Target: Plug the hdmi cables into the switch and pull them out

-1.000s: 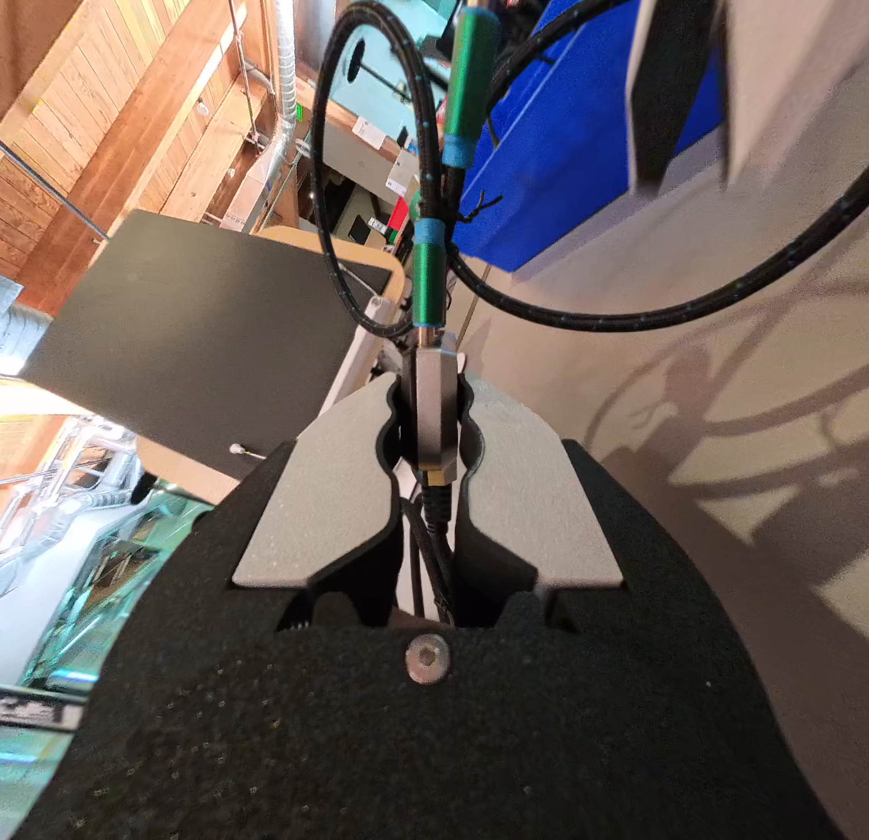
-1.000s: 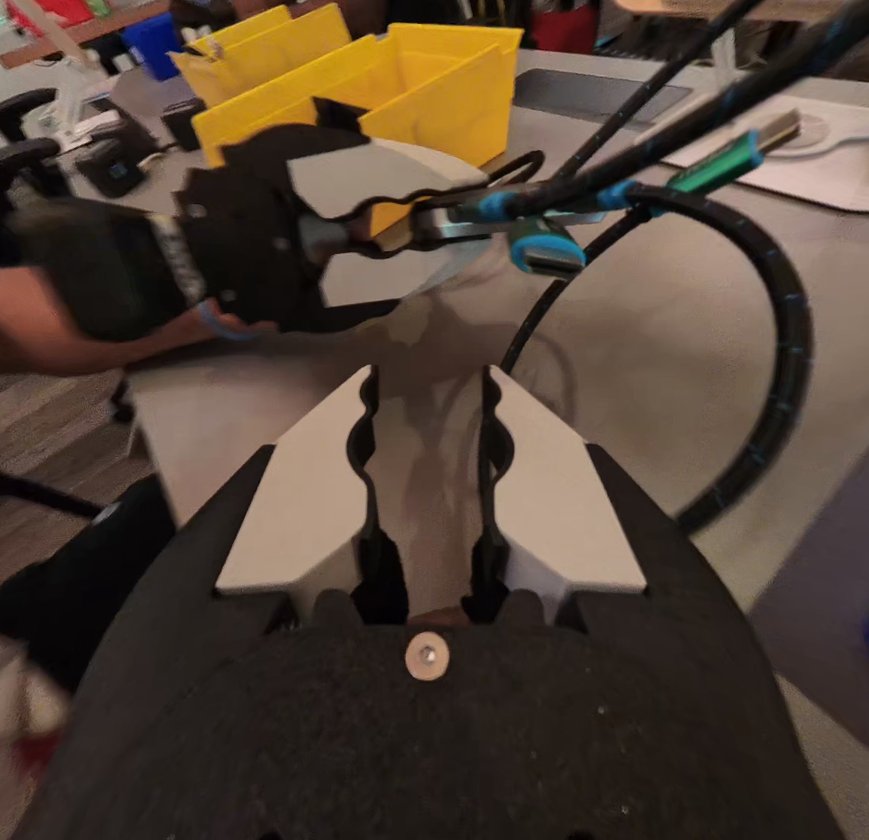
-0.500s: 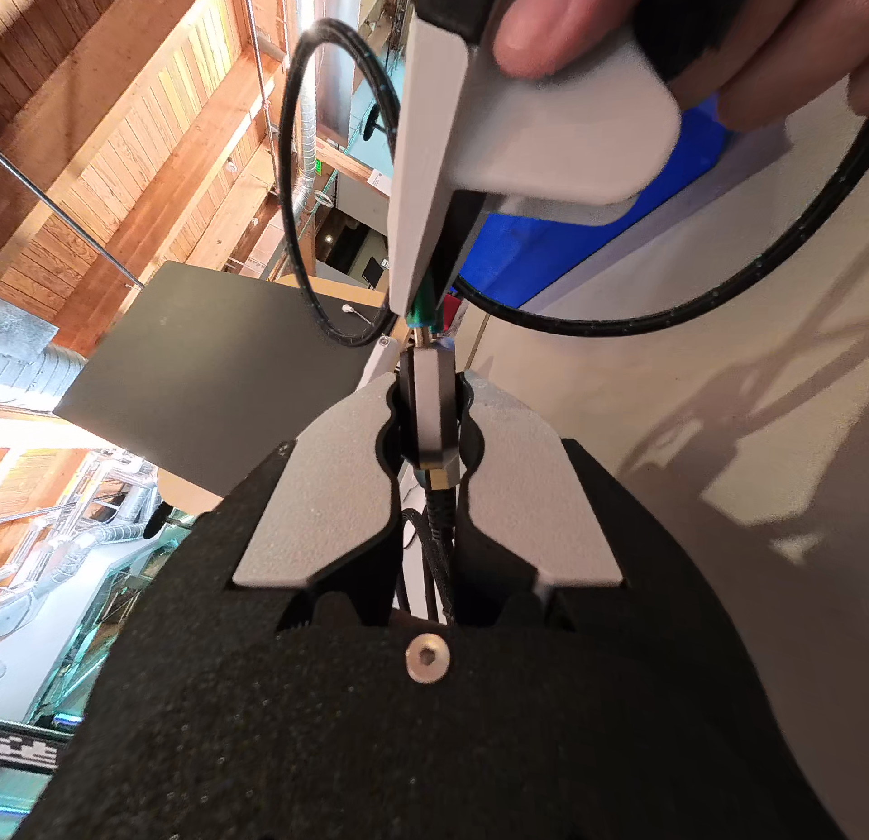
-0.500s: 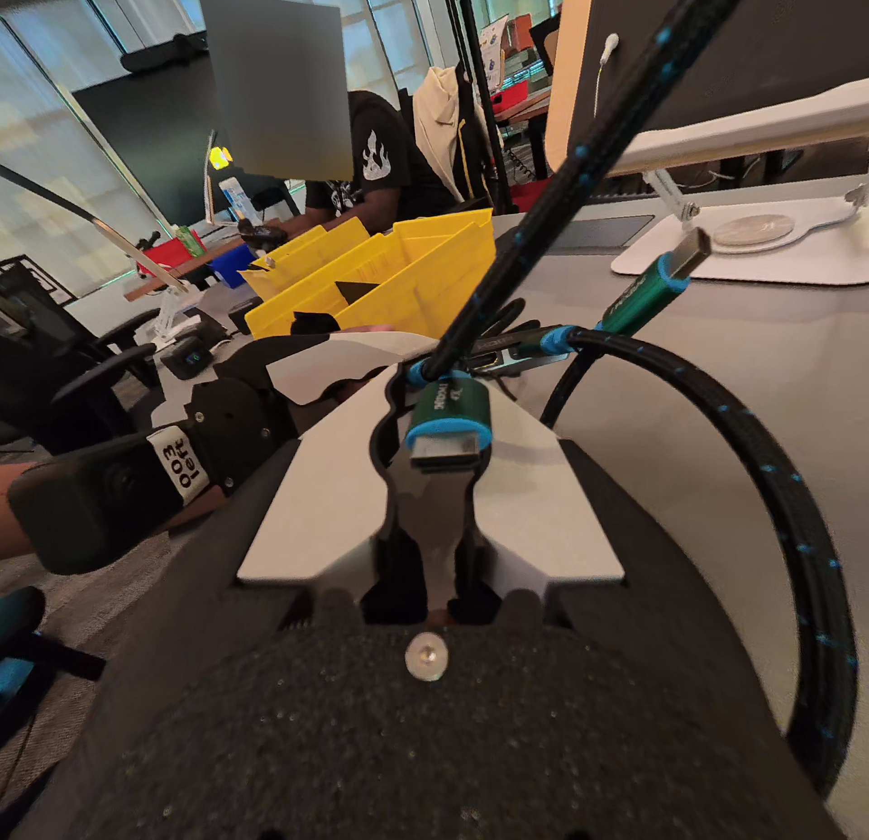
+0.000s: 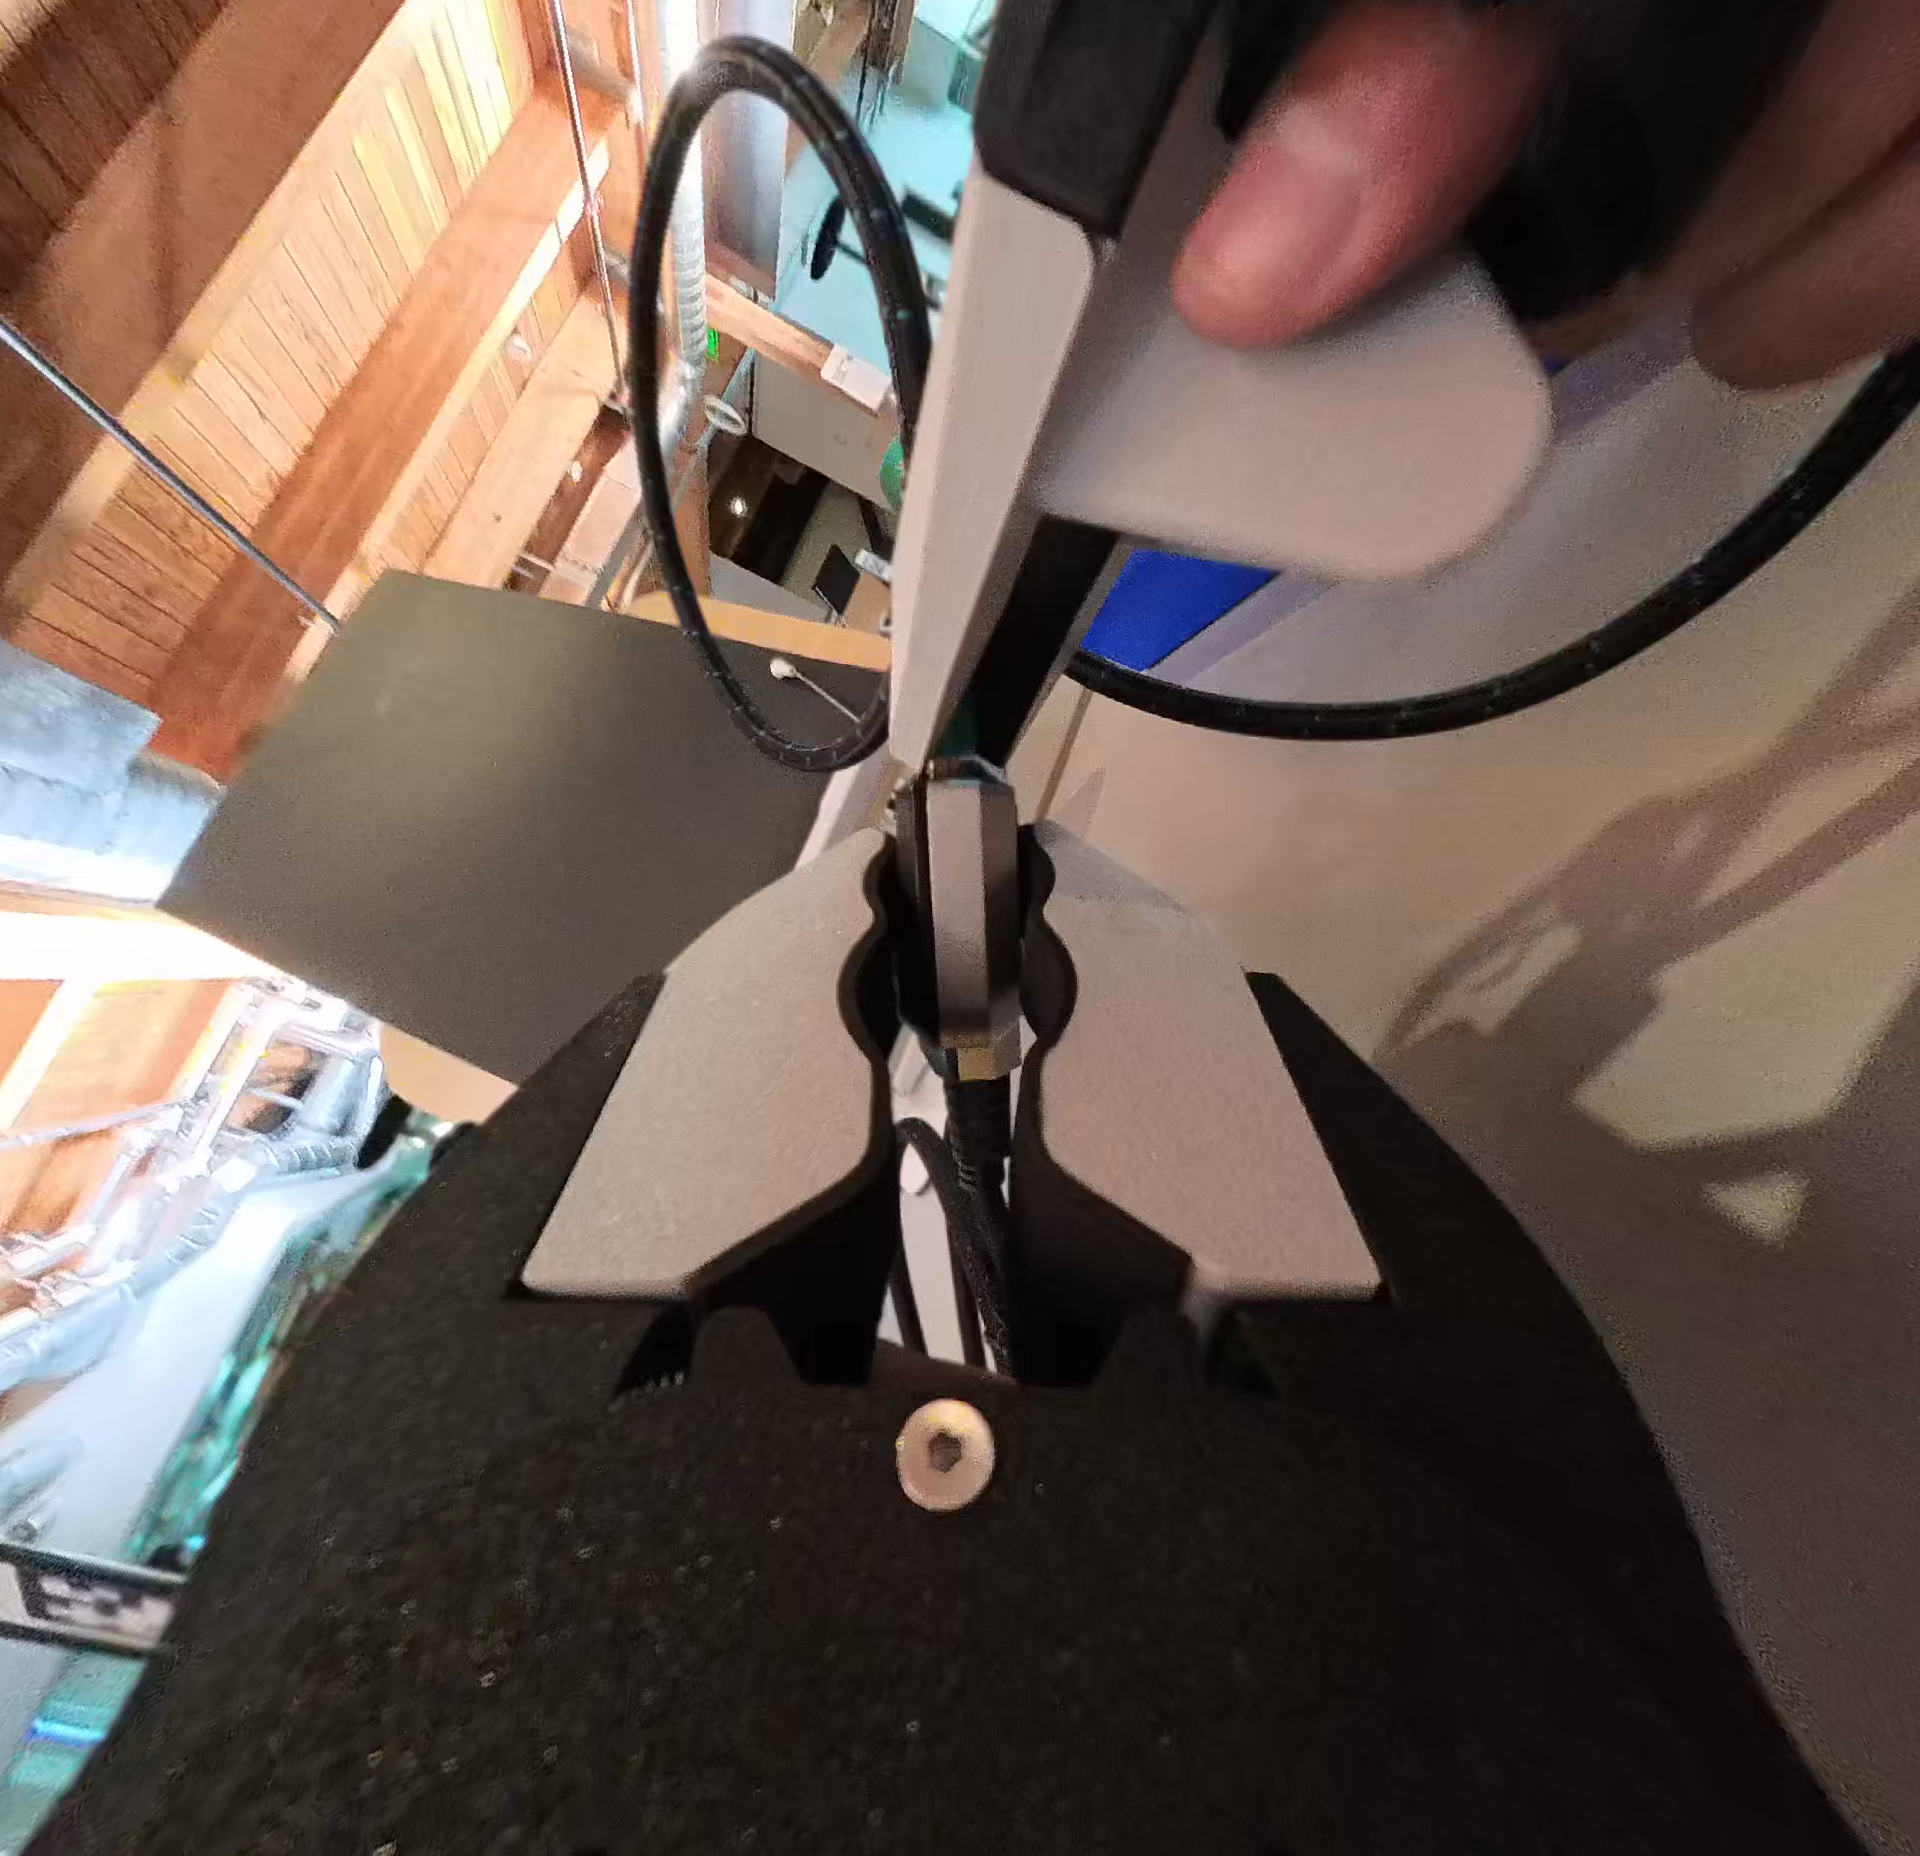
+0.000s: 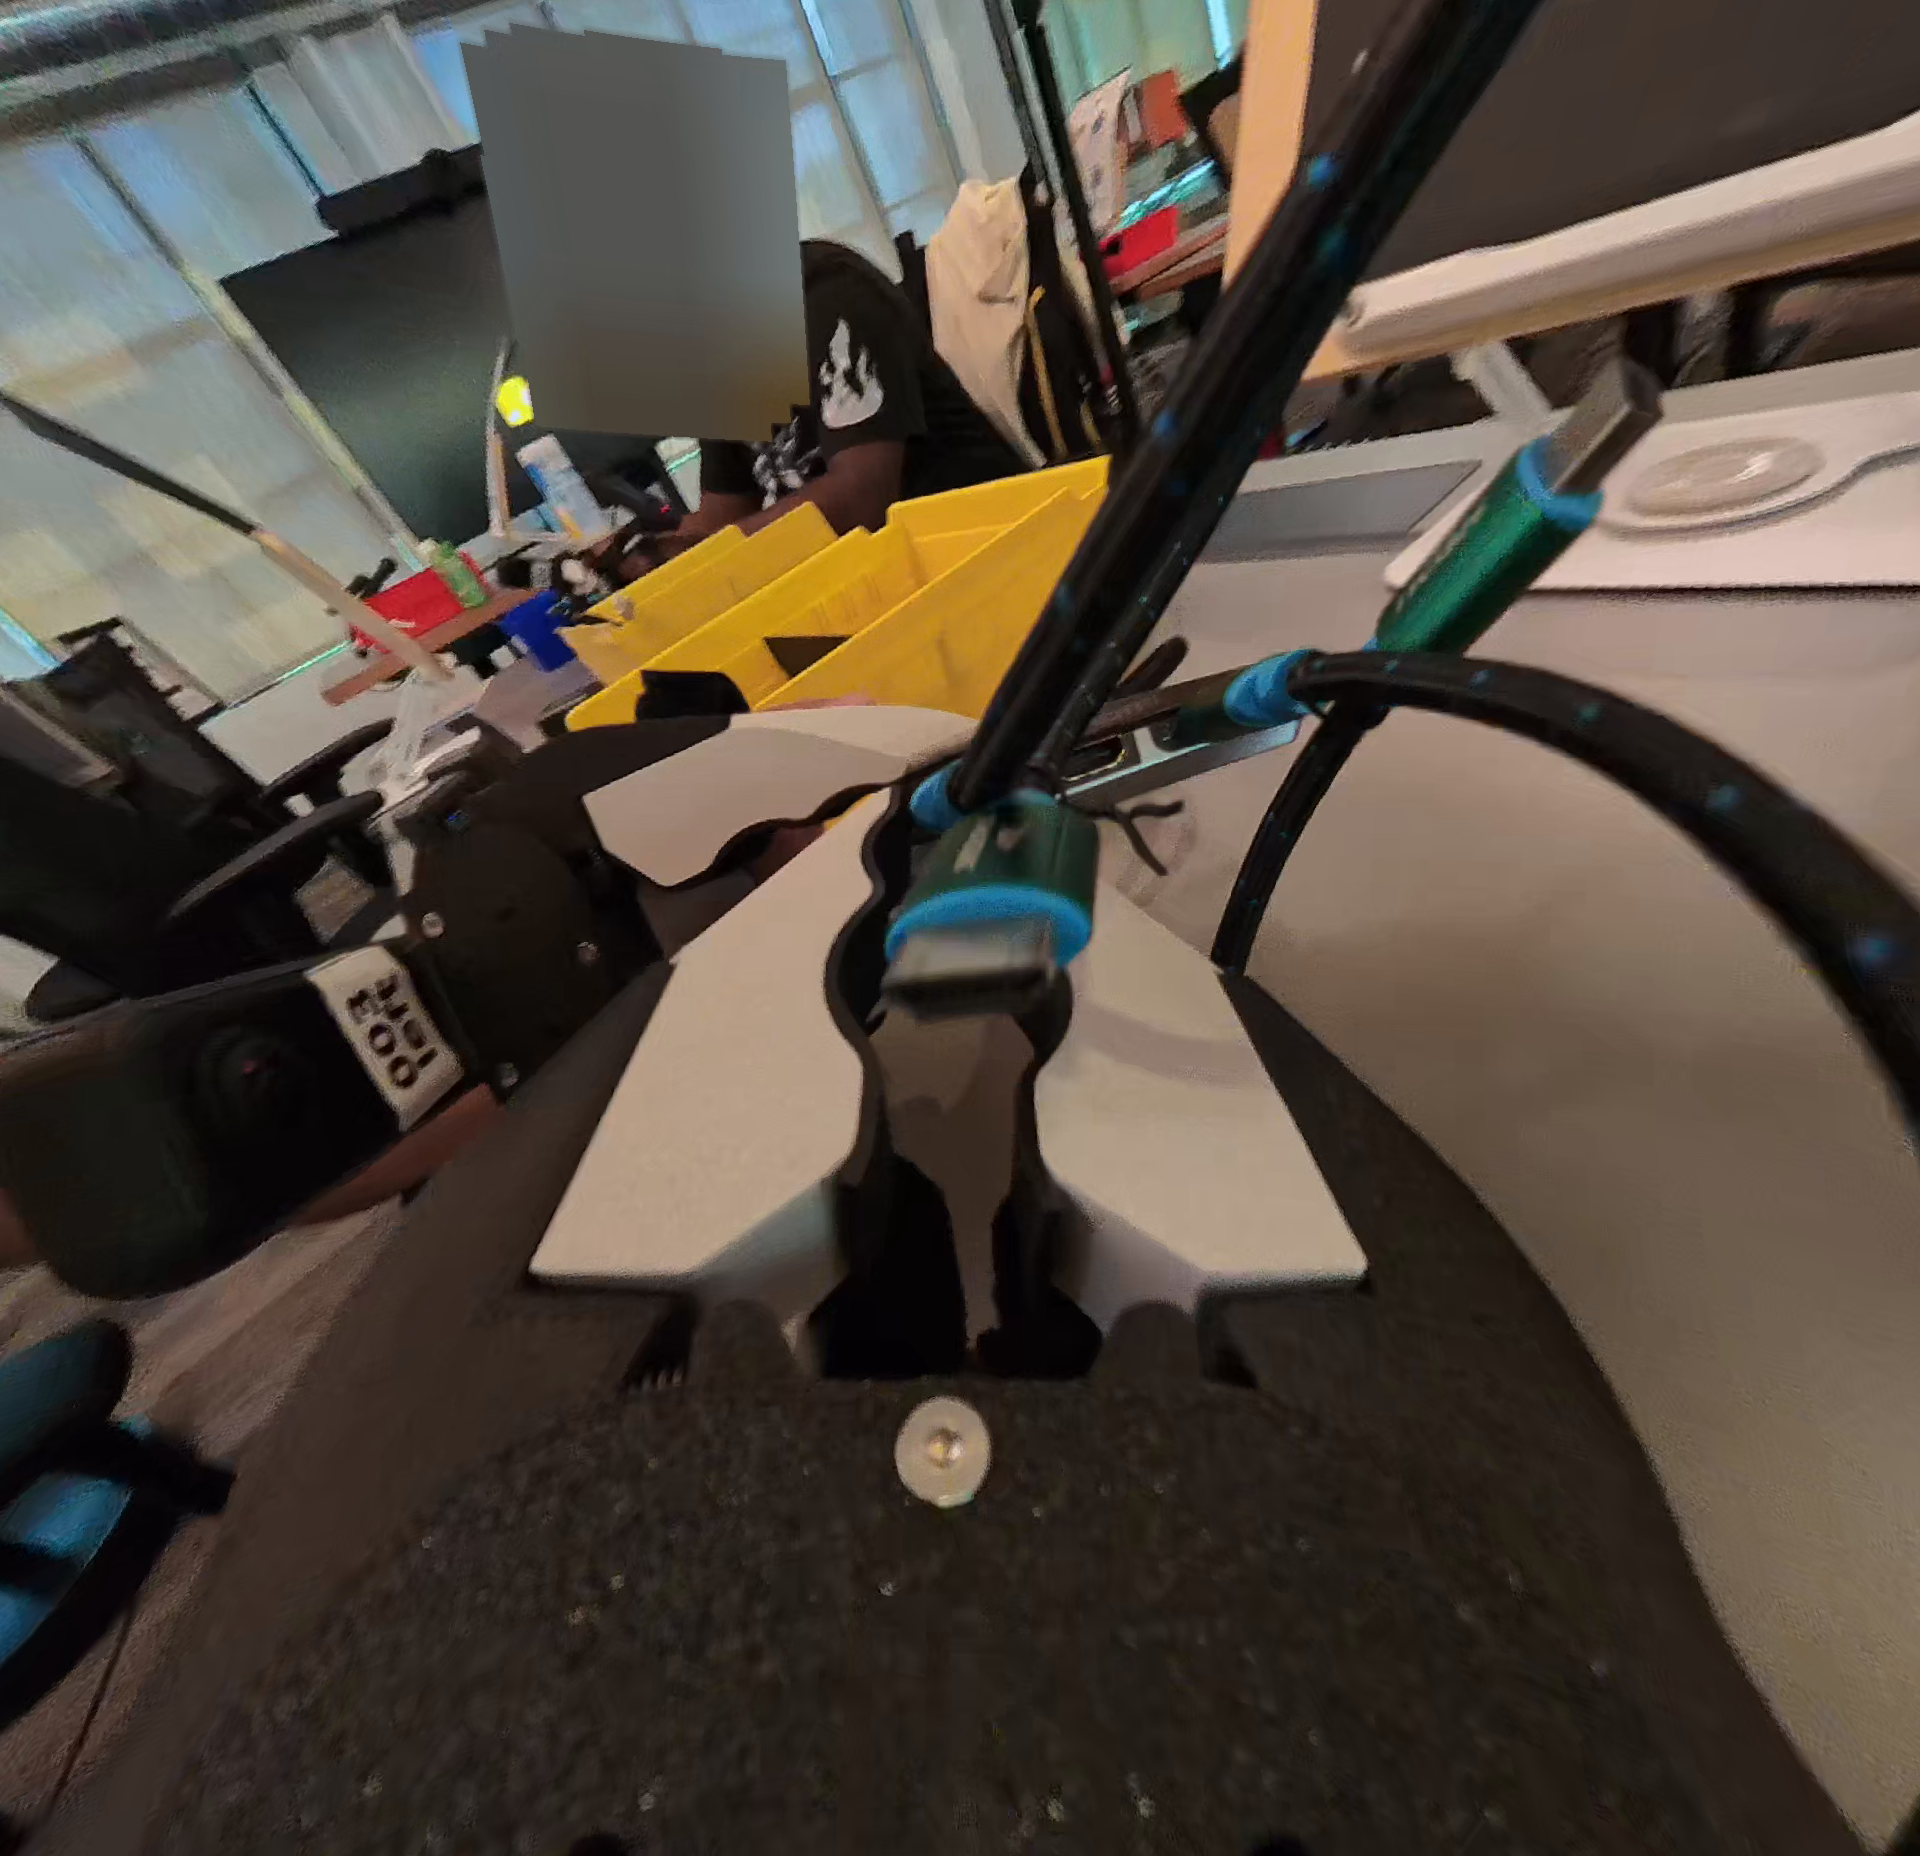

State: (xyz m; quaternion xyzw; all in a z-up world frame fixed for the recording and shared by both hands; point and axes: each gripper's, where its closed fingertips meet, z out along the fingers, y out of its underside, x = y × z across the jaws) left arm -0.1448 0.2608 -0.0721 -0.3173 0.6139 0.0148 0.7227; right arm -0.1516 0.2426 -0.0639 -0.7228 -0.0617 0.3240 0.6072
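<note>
Between the fingers of the left gripper (image 5: 961, 902) sits the grey metal switch (image 5: 961, 918), clamped edge-on with its braided lead running back toward the gripper body. Straight ahead of that tip, the right gripper (image 5: 951, 736) comes down from above, a person's fingers (image 5: 1340, 217) wrapped over its pale side plate; a sliver of green shows where its fingertips meet the switch's front end, though blur makes it hard to tell whether a plug is seated there. A black braided cable (image 5: 665, 352) loops up and away to the left.

From the right wrist view, the right gripper (image 6: 971, 871) pinches a green hdmi plug (image 6: 987, 871) with blue collars near its fingertips, the metal end pointing back toward the camera. Just beyond, the switch (image 6: 1174, 757) is held by the left gripper (image 6: 862, 798), which reaches in from the left. A second green plug (image 6: 1486, 549) hangs free up to the right, over the grey table (image 6: 1558, 975). Yellow bins (image 6: 883, 601) stand farther off.
</note>
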